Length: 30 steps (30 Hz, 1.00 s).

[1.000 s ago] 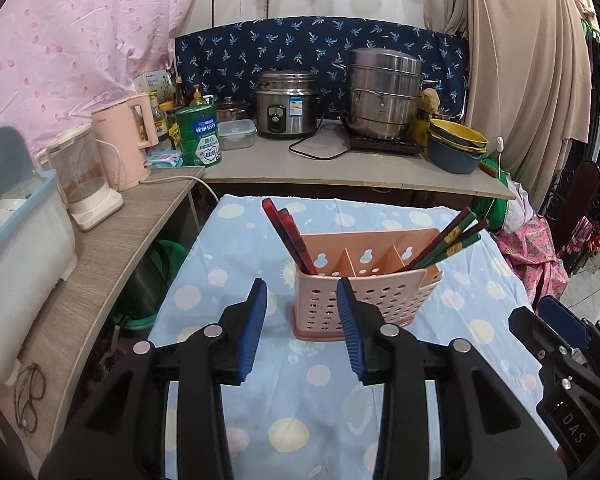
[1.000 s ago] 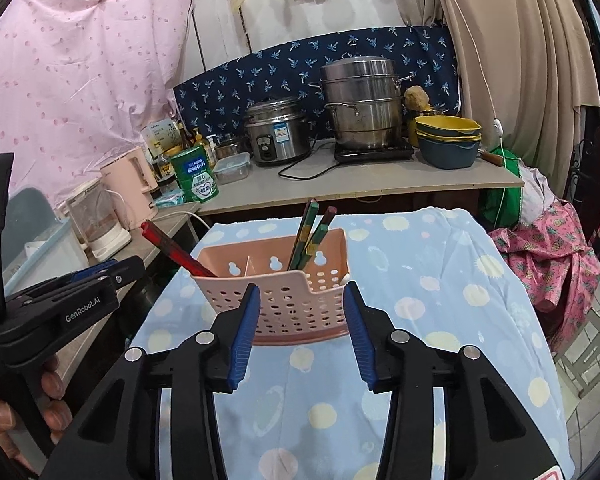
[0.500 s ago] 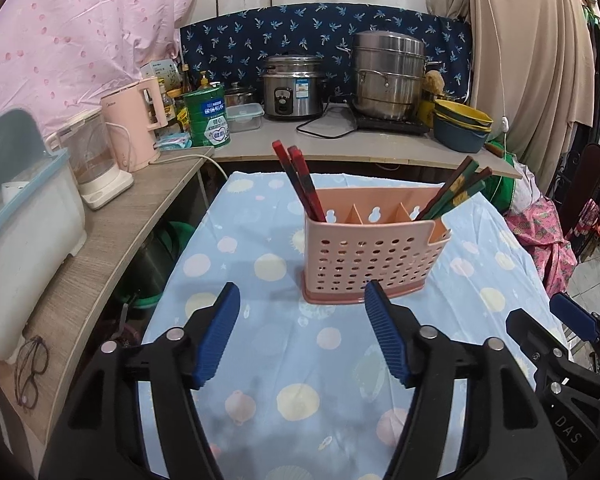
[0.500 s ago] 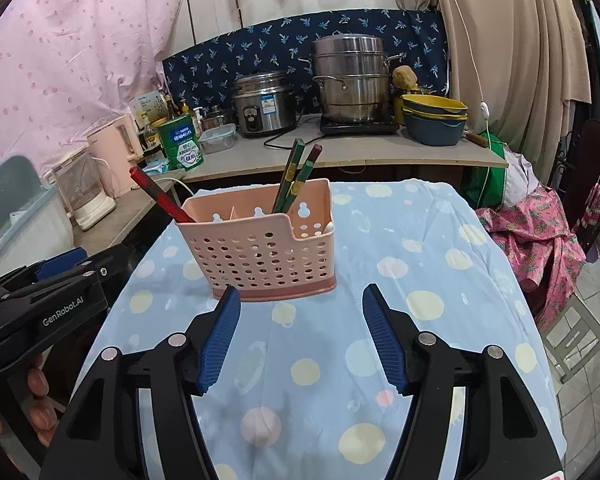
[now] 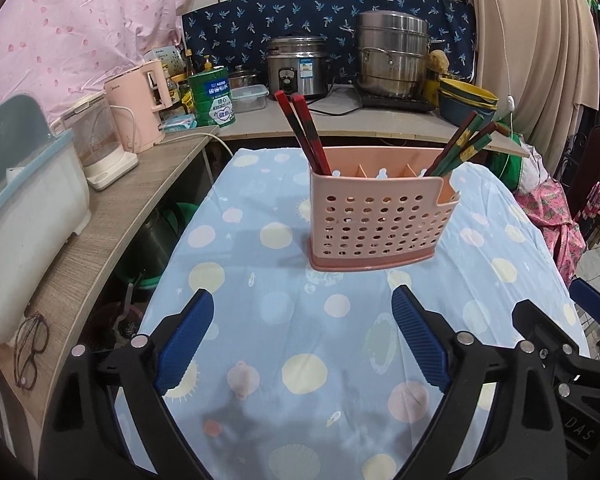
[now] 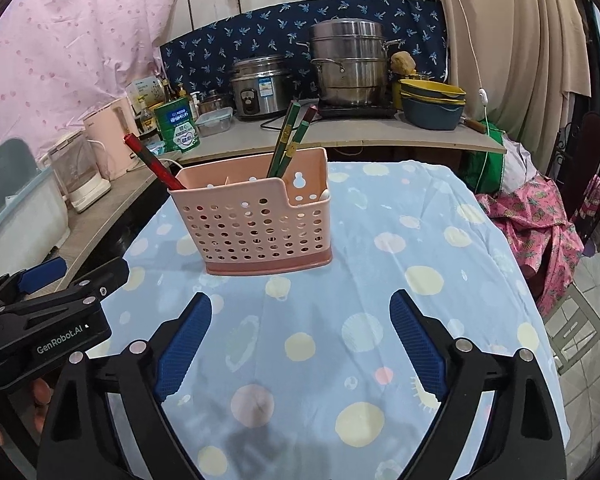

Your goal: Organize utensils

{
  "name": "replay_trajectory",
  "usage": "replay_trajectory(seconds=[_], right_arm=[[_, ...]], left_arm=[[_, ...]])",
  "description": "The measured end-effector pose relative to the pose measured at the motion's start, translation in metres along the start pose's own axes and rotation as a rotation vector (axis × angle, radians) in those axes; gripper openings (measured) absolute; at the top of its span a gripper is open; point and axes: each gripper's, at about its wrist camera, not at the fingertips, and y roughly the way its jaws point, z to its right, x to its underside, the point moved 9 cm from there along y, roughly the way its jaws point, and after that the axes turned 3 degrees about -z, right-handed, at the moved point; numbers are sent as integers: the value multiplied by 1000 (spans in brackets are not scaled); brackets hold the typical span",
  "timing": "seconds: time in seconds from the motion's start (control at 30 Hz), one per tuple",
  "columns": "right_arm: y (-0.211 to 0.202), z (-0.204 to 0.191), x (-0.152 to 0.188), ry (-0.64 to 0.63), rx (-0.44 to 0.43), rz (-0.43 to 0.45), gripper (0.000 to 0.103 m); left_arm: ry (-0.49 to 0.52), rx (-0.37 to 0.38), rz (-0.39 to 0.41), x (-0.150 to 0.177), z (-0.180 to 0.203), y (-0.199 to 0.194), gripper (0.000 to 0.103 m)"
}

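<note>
The pink perforated utensil holder [image 5: 374,216] stands upright on the counter [image 5: 260,280], which is covered by a blue spotted cloth, ahead of both claws and well apart from them. Red chopsticks [image 5: 304,132] lean out of the holder's left end compartment; green chopsticks [image 5: 462,146] lean out of the right end compartment. The left claw [image 5: 302,340] and the right claw [image 6: 300,338] each stand wide with jaws opening, and nothing lies between the pads of either. The sorting appears finished or nearly so, judged from the two colours sitting in separate ends. To complete the step well, keep both claws spread and clear of the holder's front wall, and avoid brushing the leaning sticks, since they project well above the rim and a sideways nudge could tip them out or shift the light holder on the loose cloth. The middle compartments show only divider tops, so their contents cannot be confirmed. The stick tips inside the holder are hidden by its wall. The exact stick count in each bundle is hard to resolve. The near edge of the counter is cut off by the claw bodies.
</note>
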Motion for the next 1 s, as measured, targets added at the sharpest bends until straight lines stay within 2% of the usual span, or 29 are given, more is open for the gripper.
replay_trajectory(seconds=[0.07,0.1,0.13,1.0], right_arm=[[1,2,2,3,10,-4,87],[2,3,3,7,12,-8,94],[2,5,5,12,14,-12,96],[11,7,15,25,31,-51,96]], left_arm=[[0,-6,-3,2,0,1,91],[2,-10,-4,3,0,2,92],[3,-15,-5,4,0,2,92],[-15,-64,-38,13,-11,11,95]])
